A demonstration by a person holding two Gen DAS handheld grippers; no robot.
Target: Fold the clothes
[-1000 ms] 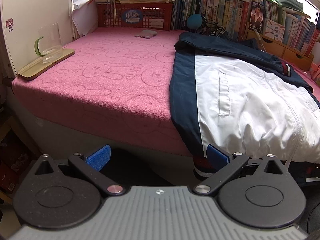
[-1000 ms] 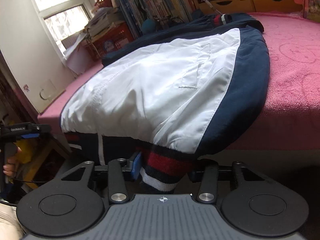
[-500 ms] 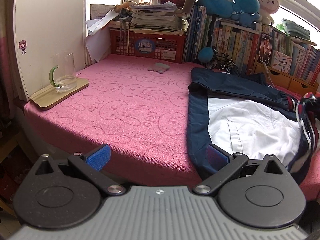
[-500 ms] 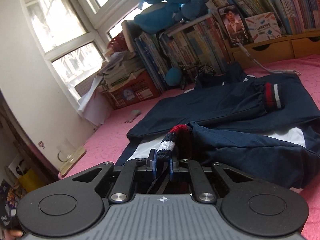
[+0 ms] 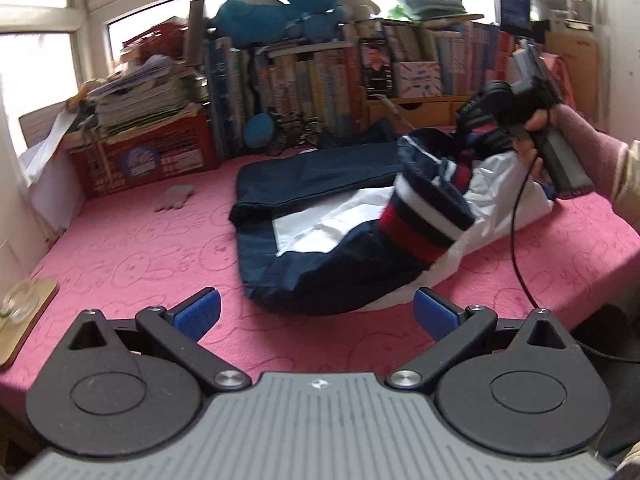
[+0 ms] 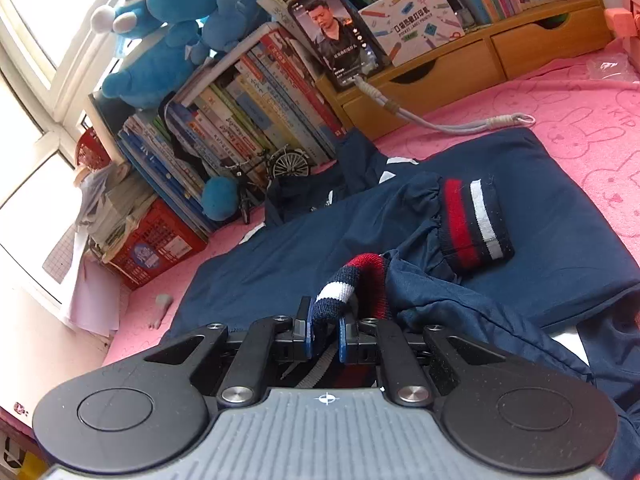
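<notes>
A navy and white jacket [image 5: 320, 216] lies on the pink bed cover [image 5: 140, 256], its lower part folded up over itself. My left gripper [image 5: 316, 312] is open and empty, just in front of the jacket's near navy edge. My right gripper [image 6: 325, 330] is shut on the jacket's striped red, white and navy hem band [image 6: 340, 284] and holds it above the jacket's navy back. It also shows in the left wrist view [image 5: 492, 112], at the right, lifting the hem [image 5: 428, 216]. A striped sleeve cuff [image 6: 472, 220] lies flat on the navy fabric.
A bookshelf [image 5: 320, 76] with plush toys lines the back. A red crate [image 5: 140, 156] stands at the back left, a small grey toy [image 5: 174, 196] near it. A wooden tray with a glass [image 5: 20, 312] sits at the left edge. A white cable [image 6: 440, 124] lies by the wooden drawers.
My right gripper has lifted the hem off the bed's front edge and carried it up and back over the jacket. My left gripper has risen and moved in over the bed, still open.
</notes>
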